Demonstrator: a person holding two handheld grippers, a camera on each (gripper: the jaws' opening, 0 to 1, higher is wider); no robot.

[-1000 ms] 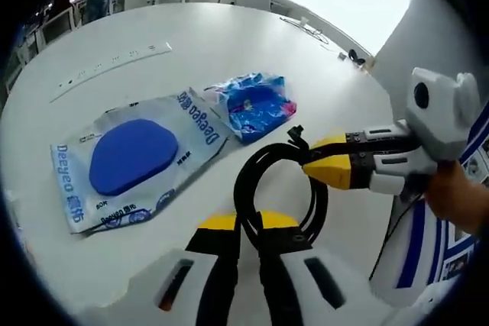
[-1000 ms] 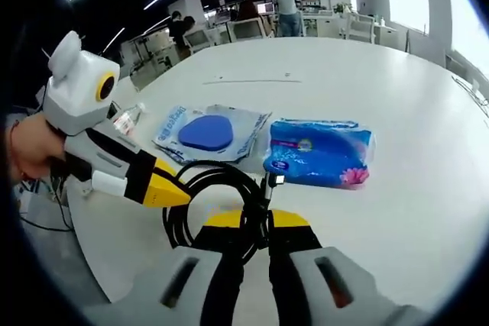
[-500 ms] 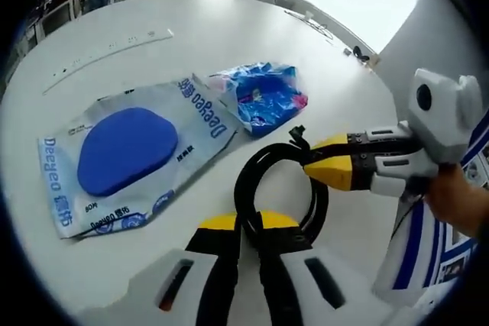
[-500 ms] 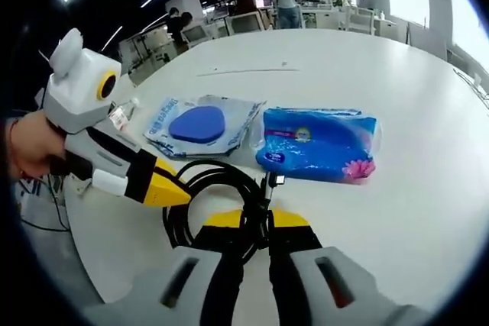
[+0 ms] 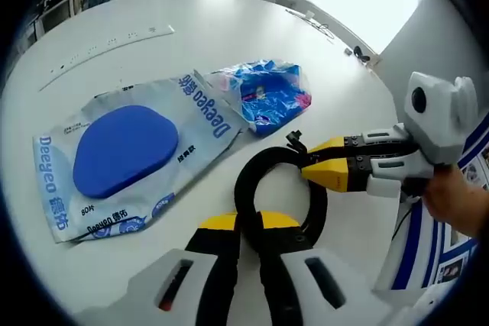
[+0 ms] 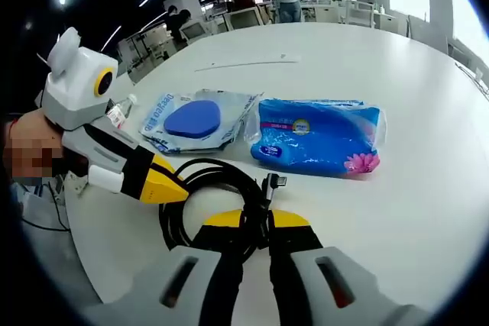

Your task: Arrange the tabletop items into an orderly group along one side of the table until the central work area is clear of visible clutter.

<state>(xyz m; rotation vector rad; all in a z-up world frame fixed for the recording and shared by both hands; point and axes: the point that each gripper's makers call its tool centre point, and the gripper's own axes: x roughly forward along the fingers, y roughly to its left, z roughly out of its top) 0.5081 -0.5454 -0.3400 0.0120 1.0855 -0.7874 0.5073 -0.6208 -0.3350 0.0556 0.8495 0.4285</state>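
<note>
A coiled black cable (image 5: 243, 182) hangs between both grippers, just above the white table (image 5: 229, 28). My left gripper (image 5: 248, 223) is shut on the near side of the coil. From the right, my right gripper (image 5: 309, 164) is shut on the coil's far side by the plug end. In the right gripper view, my right gripper (image 6: 254, 221) pinches the cable (image 6: 221, 177), and the left gripper (image 6: 179, 188) reaches it from the left. A blue pad in a clear packet (image 5: 126, 150) (image 6: 191, 118) lies flat, with a blue tissue pack (image 5: 263, 97) (image 6: 317, 137) beside it.
A long white strip (image 5: 114, 40) (image 6: 244, 62) lies farther across the table. A small bottle (image 6: 121, 112) stands near the table's left edge. A hand (image 5: 458, 204) holds the right gripper. Desks and people are in the far background.
Both views have drawn a little closer to the packets, which look larger now. The cable stays gripped by both grippers and its coil looks the same.
</note>
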